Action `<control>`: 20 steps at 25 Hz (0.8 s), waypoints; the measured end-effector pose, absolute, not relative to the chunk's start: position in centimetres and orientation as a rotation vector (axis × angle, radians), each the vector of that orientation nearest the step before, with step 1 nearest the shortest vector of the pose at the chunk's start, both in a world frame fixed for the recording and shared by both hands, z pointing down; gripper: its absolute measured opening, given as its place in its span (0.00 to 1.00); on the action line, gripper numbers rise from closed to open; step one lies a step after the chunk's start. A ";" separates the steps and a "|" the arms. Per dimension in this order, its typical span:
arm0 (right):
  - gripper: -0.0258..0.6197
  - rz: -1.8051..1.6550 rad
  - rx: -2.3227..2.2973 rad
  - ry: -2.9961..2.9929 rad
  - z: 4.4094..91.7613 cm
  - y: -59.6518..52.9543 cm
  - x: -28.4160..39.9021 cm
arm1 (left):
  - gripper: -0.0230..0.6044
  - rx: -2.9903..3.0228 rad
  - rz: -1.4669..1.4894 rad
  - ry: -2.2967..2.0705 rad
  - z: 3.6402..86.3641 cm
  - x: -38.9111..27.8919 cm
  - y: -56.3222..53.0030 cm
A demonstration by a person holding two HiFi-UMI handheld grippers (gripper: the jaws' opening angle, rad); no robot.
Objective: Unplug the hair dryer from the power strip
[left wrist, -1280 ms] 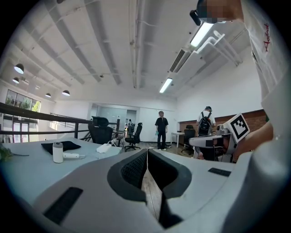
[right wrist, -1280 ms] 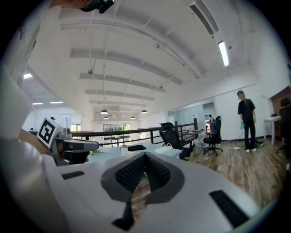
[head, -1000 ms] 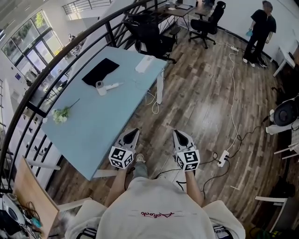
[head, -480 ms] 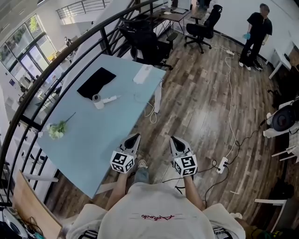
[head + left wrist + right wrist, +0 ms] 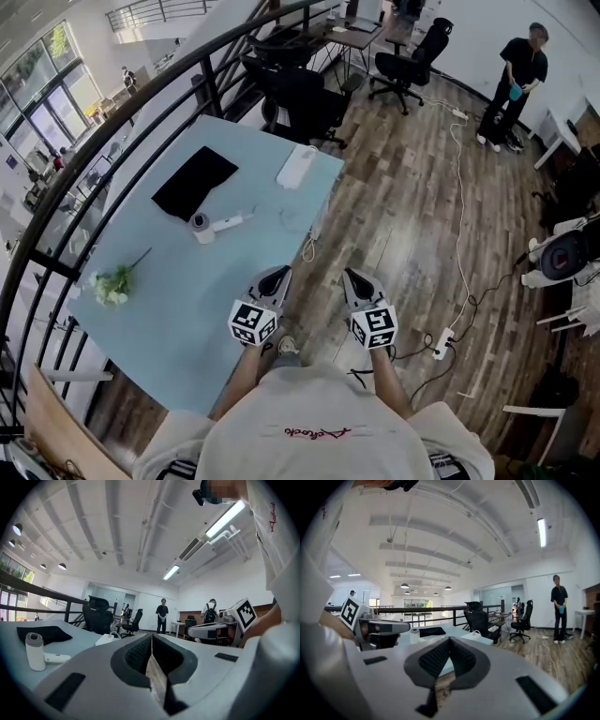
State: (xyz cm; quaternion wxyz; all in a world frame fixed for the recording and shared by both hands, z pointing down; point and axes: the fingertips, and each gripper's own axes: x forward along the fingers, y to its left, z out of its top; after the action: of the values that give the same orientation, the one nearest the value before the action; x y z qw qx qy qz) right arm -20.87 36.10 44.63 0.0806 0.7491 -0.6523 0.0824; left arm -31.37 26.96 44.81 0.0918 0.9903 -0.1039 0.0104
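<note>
A white hair dryer (image 5: 214,225) lies on the light blue table (image 5: 178,309), its cord running toward a white power strip (image 5: 298,166) at the table's far end. My left gripper (image 5: 277,275) and right gripper (image 5: 354,277) are held side by side in front of the person's chest, both shut and empty, well short of the dryer. The left gripper (image 5: 151,641) points level over the table's near edge, and in its view the dryer (image 5: 35,651) stands left and the strip (image 5: 111,639) lies ahead. Over the right gripper (image 5: 450,644), its view shows the dryer (image 5: 415,634) and strip (image 5: 476,636) further on.
On the table lie a black mat (image 5: 195,181) and a small flower sprig (image 5: 112,286). A black railing (image 5: 141,103) curves behind it. Office chairs (image 5: 305,98) stand beyond the table. A person (image 5: 514,80) stands far right. Cables and a second strip (image 5: 442,343) lie on the wood floor.
The person has walked forward toward the table, carrying both grippers along. The table's near edge now lies under the left gripper. Both jaws stayed shut.
</note>
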 end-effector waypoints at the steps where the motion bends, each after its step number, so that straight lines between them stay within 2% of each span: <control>1: 0.07 0.246 2.235 -1.946 44.6 35.1 -20.9 | 0.06 2.938 0.028 -0.297 44.8 -31.2 26.1; 11: 0.07 0.264 2.216 -1.889 45.6 28.6 -21.2 | 0.06 2.900 0.021 -0.227 46.4 -30.7 20.3; 20: 0.07 0.303 2.244 -1.894 47.0 27.0 -18.5 | 0.06 2.896 0.069 -0.224 47.7 -28.3 19.1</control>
State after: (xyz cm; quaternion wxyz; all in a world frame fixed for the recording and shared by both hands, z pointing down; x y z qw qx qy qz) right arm -18.46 27.03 46.98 0.0948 0.7568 -0.6386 0.1022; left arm -28.34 19.09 47.67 0.1177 0.9898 -0.0767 0.0235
